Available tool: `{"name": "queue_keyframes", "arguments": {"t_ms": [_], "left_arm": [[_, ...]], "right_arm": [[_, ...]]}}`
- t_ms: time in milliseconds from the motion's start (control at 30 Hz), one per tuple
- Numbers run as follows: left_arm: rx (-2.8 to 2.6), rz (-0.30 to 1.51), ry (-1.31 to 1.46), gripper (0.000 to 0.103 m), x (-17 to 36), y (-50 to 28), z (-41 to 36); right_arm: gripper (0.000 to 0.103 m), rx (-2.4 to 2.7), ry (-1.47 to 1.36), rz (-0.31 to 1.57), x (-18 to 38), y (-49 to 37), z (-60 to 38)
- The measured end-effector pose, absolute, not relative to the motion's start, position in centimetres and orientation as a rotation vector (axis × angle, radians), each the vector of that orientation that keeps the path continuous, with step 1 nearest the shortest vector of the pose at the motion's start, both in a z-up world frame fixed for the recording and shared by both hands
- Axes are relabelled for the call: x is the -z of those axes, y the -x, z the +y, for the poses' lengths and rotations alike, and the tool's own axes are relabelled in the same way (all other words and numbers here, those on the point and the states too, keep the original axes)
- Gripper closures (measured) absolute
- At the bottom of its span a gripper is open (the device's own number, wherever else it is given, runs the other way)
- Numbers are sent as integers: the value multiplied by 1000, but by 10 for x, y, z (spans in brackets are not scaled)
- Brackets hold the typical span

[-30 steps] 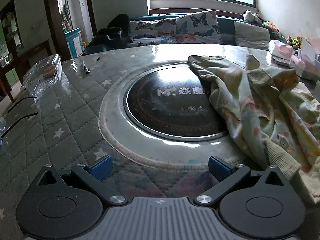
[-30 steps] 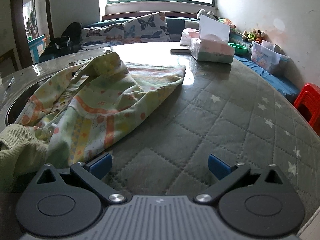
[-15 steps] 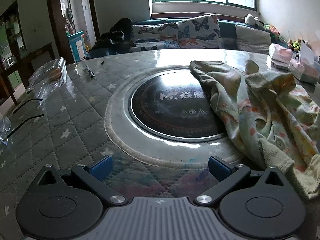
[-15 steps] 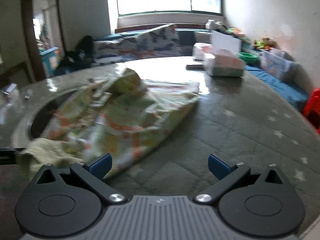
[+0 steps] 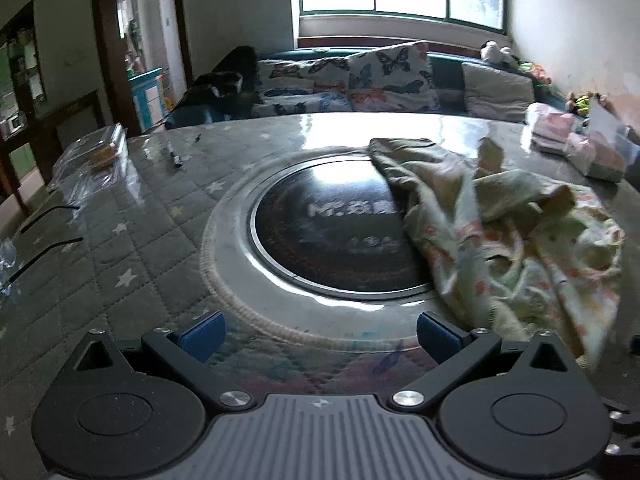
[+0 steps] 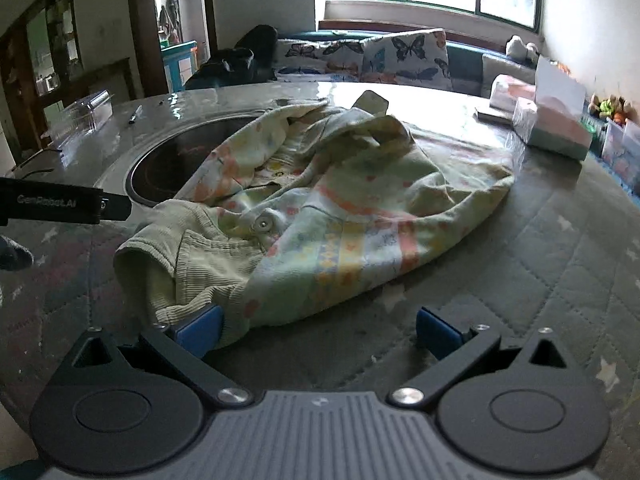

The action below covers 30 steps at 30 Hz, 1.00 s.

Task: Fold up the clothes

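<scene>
Both grippers have shifted left since a second ago. Right gripper (image 6: 318, 330) sits wide open, empty, its left pad touching, perhaps only overlapping, the crumpled patterned garment (image 6: 340, 200) on the quilted table (image 6: 540, 280). Left gripper (image 5: 320, 332), equally open and empty, faces the round cooktop (image 5: 332, 232), which the garment partly covers.
</scene>
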<state>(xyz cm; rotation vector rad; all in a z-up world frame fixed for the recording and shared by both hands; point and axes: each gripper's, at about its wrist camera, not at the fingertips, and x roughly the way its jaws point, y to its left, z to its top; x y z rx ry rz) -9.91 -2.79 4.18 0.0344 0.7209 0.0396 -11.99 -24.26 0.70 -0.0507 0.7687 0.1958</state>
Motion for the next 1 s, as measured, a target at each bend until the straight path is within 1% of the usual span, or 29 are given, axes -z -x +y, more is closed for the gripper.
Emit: {"name": "queue_keyframes", "arguments": {"t_ms": [400,1000], "left_arm": [[16,782,-135,0,-22,98,-61],[39,751,-142,0,-34,118,-65]], "right_arm": [[0,-164,22,750,-19,123,-253],[0,-73,15,787,-20,138,-264]]}}
